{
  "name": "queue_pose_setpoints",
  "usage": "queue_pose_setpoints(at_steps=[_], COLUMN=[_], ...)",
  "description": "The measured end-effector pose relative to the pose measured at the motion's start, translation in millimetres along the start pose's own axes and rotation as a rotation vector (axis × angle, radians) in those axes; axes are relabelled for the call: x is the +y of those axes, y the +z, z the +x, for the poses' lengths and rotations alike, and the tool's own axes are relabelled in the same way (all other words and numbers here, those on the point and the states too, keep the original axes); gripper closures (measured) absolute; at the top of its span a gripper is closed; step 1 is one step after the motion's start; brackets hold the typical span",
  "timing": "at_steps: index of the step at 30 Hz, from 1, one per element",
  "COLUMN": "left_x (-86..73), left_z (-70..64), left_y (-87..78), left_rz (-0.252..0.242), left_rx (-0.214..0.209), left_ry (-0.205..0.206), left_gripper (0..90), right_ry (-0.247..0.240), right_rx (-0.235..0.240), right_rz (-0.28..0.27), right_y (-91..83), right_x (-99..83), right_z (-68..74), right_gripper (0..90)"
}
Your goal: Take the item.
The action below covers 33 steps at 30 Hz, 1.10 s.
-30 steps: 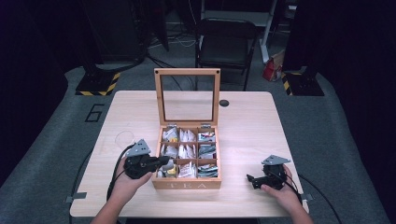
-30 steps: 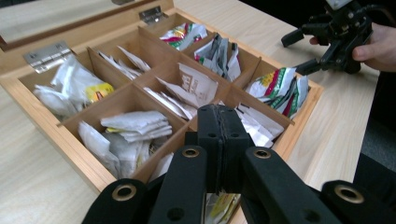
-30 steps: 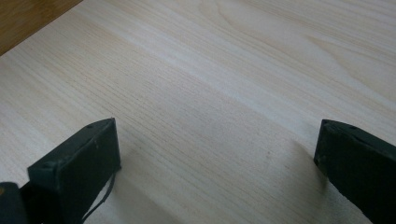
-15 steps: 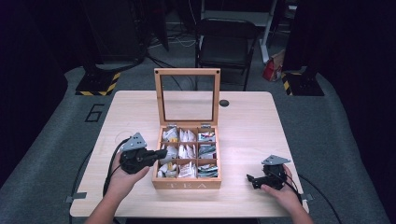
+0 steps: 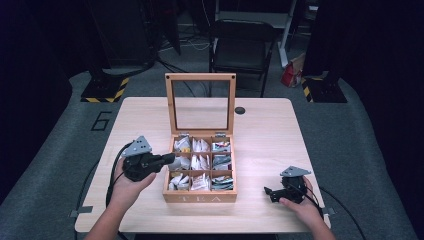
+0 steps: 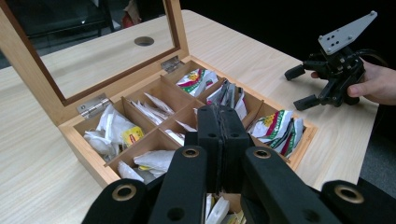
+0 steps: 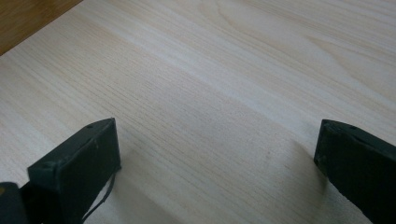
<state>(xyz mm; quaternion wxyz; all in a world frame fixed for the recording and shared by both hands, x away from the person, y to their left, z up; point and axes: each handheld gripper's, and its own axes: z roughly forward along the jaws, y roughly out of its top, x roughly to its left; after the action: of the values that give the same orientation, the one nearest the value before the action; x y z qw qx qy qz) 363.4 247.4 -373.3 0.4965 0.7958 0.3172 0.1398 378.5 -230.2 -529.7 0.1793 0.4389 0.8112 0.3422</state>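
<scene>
An open wooden tea box [image 5: 200, 198] stands mid-table, its glass lid [image 5: 200, 76] upright at the back. Its compartments hold several tea bags [image 5: 200, 162], white ones and green-and-red ones [image 6: 273, 128]. My left gripper [image 5: 171, 159] hovers at the box's left side and points right across the middle row. In the left gripper view its jaws [image 6: 222, 116] are pressed together above the compartments, and I see nothing between them. My right gripper [image 5: 272, 194] rests low on the table right of the box, held in a hand. Its jaws [image 7: 215, 135] stand wide apart over bare wood.
The light wooden table [image 5: 260, 135] has a round cable hole [image 5: 240, 110] behind the box. A cable [image 5: 112, 172] loops from the left gripper off the front edge. A dark chair [image 5: 242, 45] stands beyond the far edge.
My left gripper has drawn back to the left and a little farther from me, from over the box's front-left compartments to its left side. The right gripper has stayed still.
</scene>
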Motion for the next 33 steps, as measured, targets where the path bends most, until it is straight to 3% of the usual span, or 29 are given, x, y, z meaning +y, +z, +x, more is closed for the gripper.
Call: queue_pose_setpoints(at_steps=[19,33], left_x=[5.3,8.8], left_z=[10.4,25.2], left_y=[-13.7,-25.9], left_rz=[-0.026,-0.033], left_rx=[0.04,0.088], left_ry=[-0.023,-0.043], left_gripper=[89.5,89.5], right_ry=[-0.001,-0.001], right_rx=[-0.003,0.0], right_rz=[0.0,0.0], right_y=[0.0,0.0], right_x=[0.0,0.0], right_z=[-0.1,-0.1], right_gripper=[0.0,0.0])
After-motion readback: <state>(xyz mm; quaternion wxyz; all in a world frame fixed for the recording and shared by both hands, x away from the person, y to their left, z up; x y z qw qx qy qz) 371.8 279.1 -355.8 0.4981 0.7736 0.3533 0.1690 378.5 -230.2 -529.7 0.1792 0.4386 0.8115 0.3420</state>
